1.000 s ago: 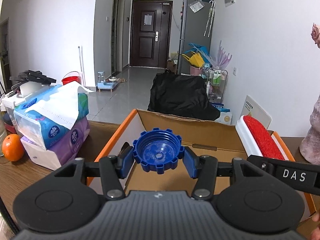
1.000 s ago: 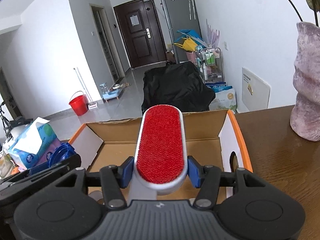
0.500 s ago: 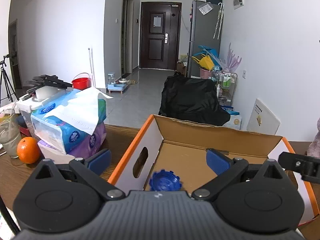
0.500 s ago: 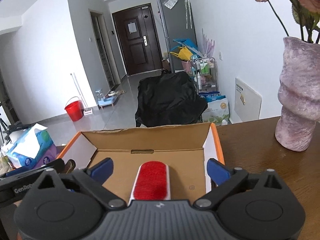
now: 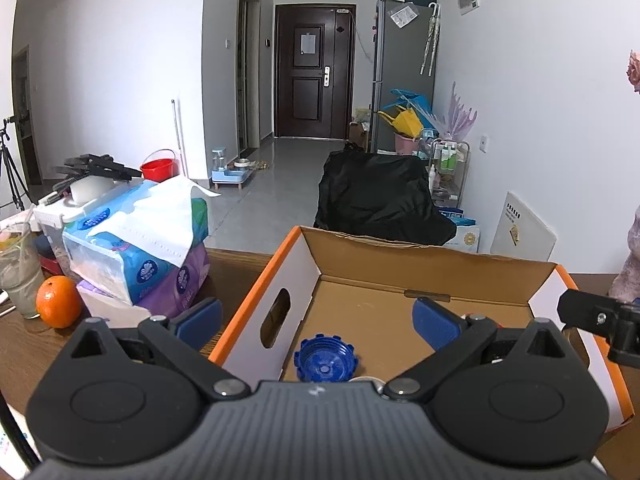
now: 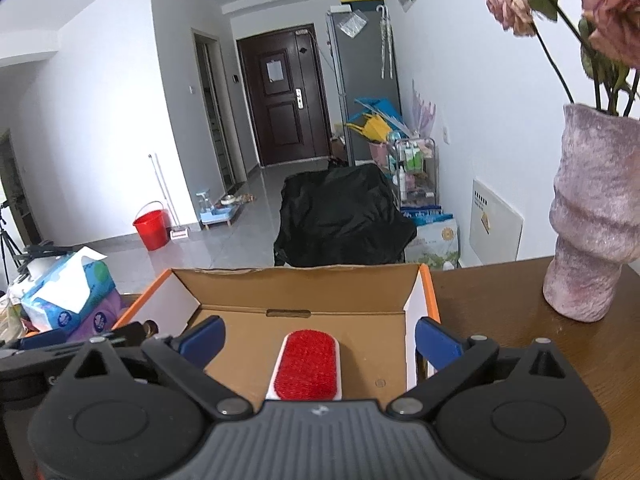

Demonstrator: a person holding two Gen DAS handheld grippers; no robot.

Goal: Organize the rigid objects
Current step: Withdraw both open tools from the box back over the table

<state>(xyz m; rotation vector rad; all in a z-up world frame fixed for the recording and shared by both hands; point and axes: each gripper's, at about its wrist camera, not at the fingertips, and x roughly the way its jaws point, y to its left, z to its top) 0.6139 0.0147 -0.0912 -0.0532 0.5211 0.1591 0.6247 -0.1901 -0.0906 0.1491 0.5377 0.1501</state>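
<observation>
An open cardboard box (image 5: 436,260) with orange-edged white walls stands on the brown table; it also shows in the right wrist view (image 6: 424,292). A blue notched cap (image 5: 325,363) lies on the box floor near its left wall. A red lint brush (image 6: 307,366) with a white frame lies flat on the box floor. My left gripper (image 5: 318,318) is open and empty above the cap. My right gripper (image 6: 320,338) is open and empty above the brush.
Stacked tissue packs (image 5: 144,248) stand left of the box, with an orange (image 5: 57,301) and a glass (image 5: 18,276) further left. A pink vase (image 6: 596,216) with dried roses stands on the table at the right.
Both grippers opened and pulled back. The blue cap dropped from the left gripper and the red brush from the right gripper; both now lie on the box floor.
</observation>
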